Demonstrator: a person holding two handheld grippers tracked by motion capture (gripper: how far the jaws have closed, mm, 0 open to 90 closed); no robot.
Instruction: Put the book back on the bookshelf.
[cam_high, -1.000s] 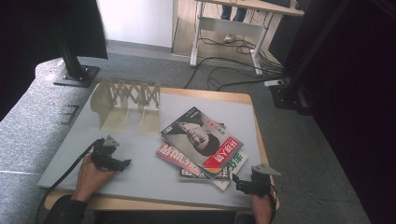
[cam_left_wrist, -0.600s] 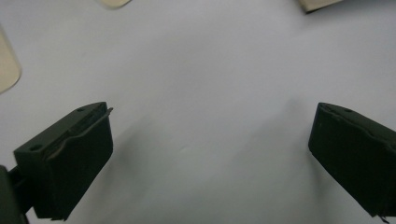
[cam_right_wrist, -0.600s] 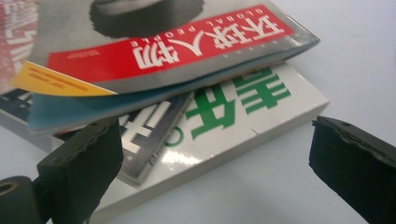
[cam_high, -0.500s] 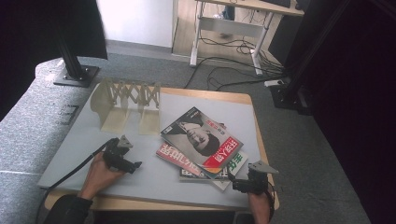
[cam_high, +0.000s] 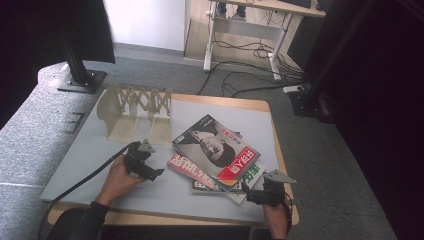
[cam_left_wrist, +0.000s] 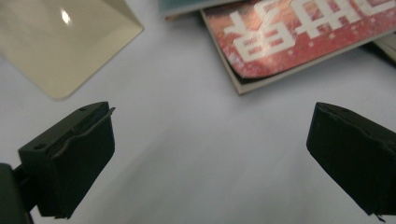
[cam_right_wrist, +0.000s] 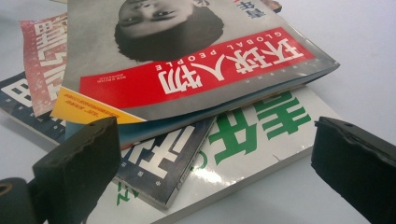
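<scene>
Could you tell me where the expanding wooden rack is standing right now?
In the high view the wooden rack stands at the table's far left, beyond the left tool and left of the magazine pile.

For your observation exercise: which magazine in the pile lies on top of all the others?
The magazine with the grey portrait cover and red title band. Its whole cover shows, while the pink-red one and the white one with green characters are partly covered by it.

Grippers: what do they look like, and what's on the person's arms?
Both the left gripper and the right gripper are black, each with a grey three-cornered plate on top and two blocky black jaws. A black cable trails from the left one. The left forearm wears a dark sleeve.
</scene>
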